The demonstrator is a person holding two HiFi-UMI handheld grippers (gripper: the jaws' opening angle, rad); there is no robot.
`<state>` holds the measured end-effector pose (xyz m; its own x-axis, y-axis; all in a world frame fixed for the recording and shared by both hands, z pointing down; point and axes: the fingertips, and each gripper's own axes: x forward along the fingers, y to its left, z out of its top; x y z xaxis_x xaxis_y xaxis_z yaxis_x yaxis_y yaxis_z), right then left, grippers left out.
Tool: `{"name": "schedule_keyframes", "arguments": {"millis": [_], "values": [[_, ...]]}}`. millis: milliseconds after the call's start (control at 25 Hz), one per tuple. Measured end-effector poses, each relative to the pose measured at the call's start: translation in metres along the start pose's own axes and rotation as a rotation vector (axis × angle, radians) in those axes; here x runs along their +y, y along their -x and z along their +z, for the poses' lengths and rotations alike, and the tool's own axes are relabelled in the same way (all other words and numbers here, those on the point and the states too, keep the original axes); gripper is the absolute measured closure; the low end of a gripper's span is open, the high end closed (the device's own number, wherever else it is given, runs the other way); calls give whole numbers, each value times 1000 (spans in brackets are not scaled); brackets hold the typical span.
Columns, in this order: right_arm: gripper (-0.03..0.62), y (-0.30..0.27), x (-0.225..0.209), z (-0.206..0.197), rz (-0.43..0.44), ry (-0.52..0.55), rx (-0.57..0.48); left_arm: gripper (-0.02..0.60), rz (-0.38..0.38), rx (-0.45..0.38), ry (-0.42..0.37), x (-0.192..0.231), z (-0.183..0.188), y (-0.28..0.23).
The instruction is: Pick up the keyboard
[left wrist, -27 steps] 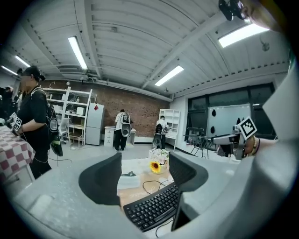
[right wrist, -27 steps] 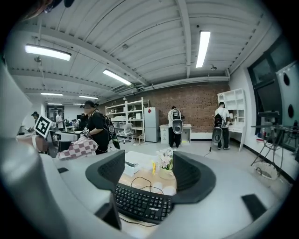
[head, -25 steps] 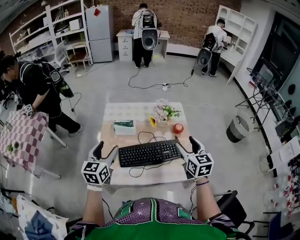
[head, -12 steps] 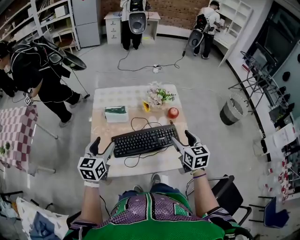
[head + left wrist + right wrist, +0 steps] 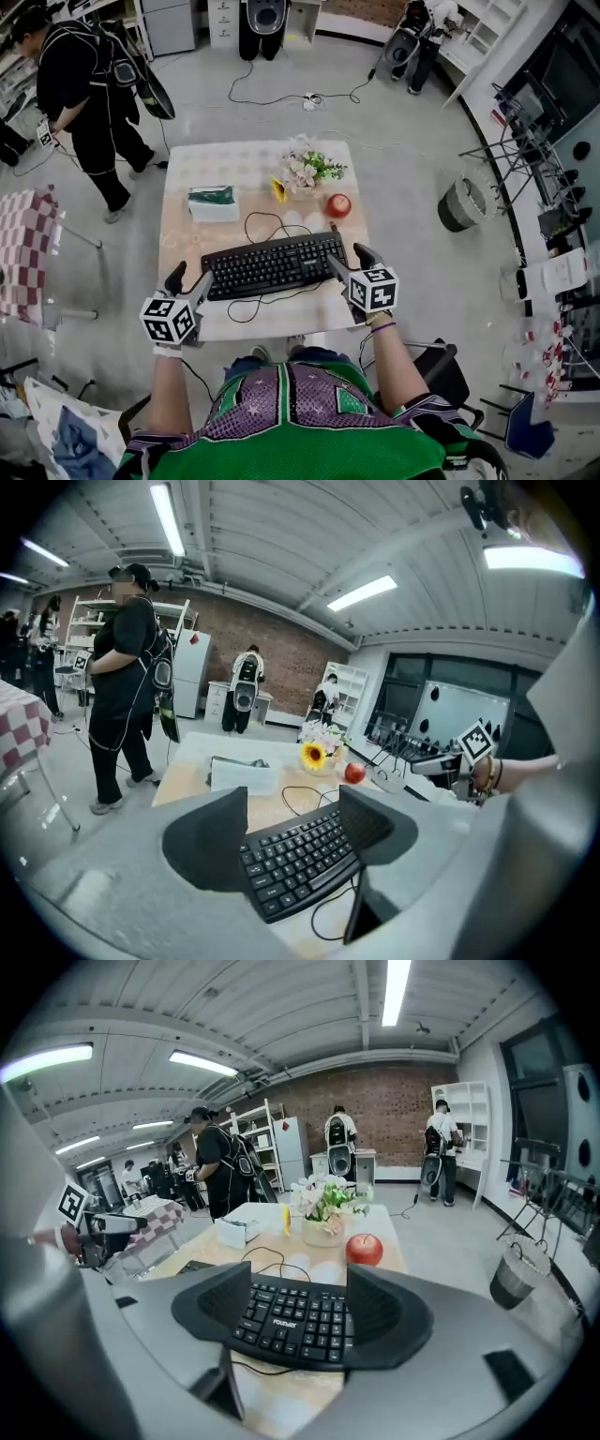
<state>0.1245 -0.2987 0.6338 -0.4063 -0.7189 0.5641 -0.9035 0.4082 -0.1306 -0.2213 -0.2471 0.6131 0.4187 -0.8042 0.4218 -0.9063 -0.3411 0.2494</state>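
Note:
The black keyboard (image 5: 272, 265) lies slightly askew on the beige table (image 5: 244, 164), its cable (image 5: 267, 225) looping behind and in front. My left gripper (image 5: 189, 278) stands at its left end and my right gripper (image 5: 347, 258) at its right end. In the left gripper view the keyboard (image 5: 300, 860) reaches in between the wide-apart jaws of the left gripper (image 5: 292, 803). The right gripper view shows the keyboard (image 5: 291, 1321) filling the gap of the right gripper (image 5: 298, 1279). I see no clamping at either end.
Behind the keyboard stand a tissue box (image 5: 212, 202), a flower vase (image 5: 305, 172), a yellow flower (image 5: 277, 190) and a red apple (image 5: 338, 205). A person in black (image 5: 94, 94) walks left of the table. A checkered table (image 5: 23, 253) is at the left, a bin (image 5: 459, 204) at the right.
The head view has tilted further down over the table. My left gripper has slid in to the keyboard's left end. The right gripper stays at the right end.

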Motion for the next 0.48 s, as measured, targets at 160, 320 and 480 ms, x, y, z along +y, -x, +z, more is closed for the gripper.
{"name": "schedule_keyframes", "arguments": {"millis": [160,320,480], "values": [[290,-25,-18,-26,16,-10,85,275,52,82,1,11,-29,-24],[290,-42,-41,-49,19,-42,143,275,92,151,59,20,-64,-49],[290,-65,-59,-64,31,-58,193,275,155,229,99,32,-96,-68]]}}
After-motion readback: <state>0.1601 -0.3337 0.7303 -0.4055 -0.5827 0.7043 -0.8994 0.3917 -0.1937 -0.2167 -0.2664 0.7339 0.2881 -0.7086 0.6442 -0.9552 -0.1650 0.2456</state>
